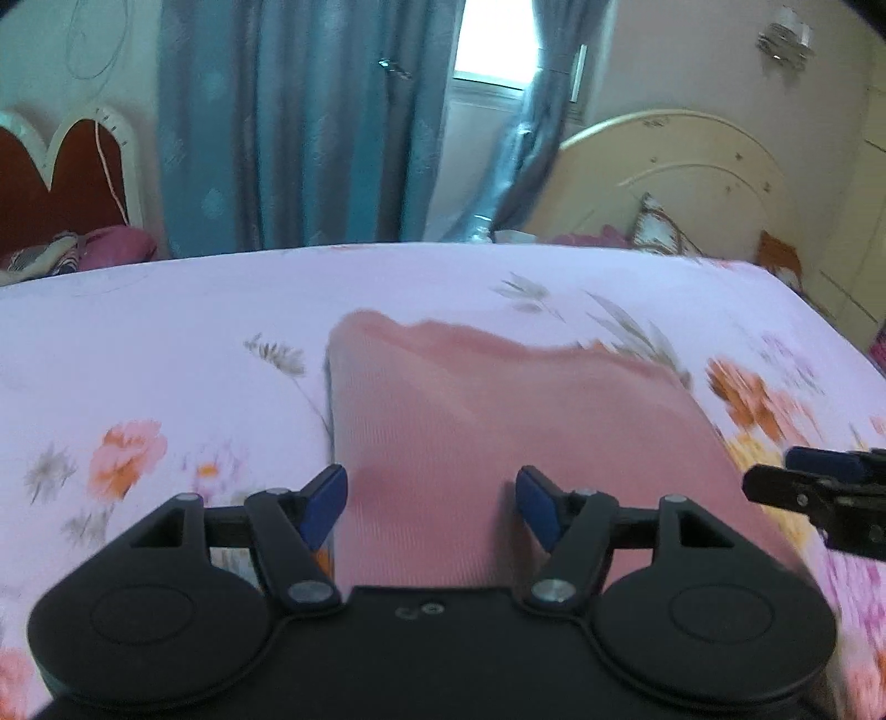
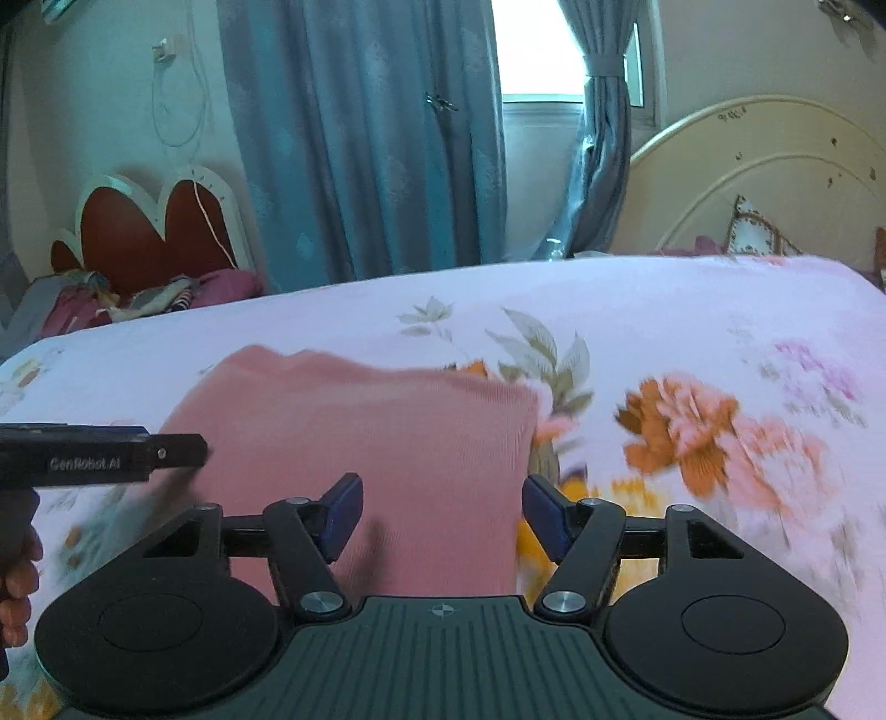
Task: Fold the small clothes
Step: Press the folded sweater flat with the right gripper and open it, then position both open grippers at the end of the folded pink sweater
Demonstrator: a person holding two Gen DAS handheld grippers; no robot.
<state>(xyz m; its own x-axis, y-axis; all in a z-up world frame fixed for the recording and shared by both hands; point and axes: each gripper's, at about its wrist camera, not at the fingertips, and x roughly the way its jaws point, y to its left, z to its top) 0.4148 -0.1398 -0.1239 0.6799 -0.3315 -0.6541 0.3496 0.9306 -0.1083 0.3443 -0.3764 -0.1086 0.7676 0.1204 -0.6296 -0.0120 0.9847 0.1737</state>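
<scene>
A pink ribbed garment (image 1: 498,415) lies folded on the floral bed sheet (image 1: 166,332); its far edge is wavy. In the left wrist view my left gripper (image 1: 432,498) hovers over the garment's near part, jaws open, with the blue pads (image 1: 326,498) clear of the cloth. The right gripper's tip (image 1: 819,482) shows at the right edge. In the right wrist view the right gripper (image 2: 443,509) stands open over the garment (image 2: 360,432) near its right edge, gripping nothing. The left gripper (image 2: 111,448) reaches in from the left, over the garment's left side.
The bed sheet (image 2: 692,332) runs wide to the right and far side. Behind it hang blue curtains (image 2: 360,138) beside a bright window (image 2: 537,50). A cream headboard (image 2: 775,183) stands at the right, a red heart-shaped one (image 2: 149,232) with piled clothes at the left. A hand (image 2: 16,581) shows at the left edge.
</scene>
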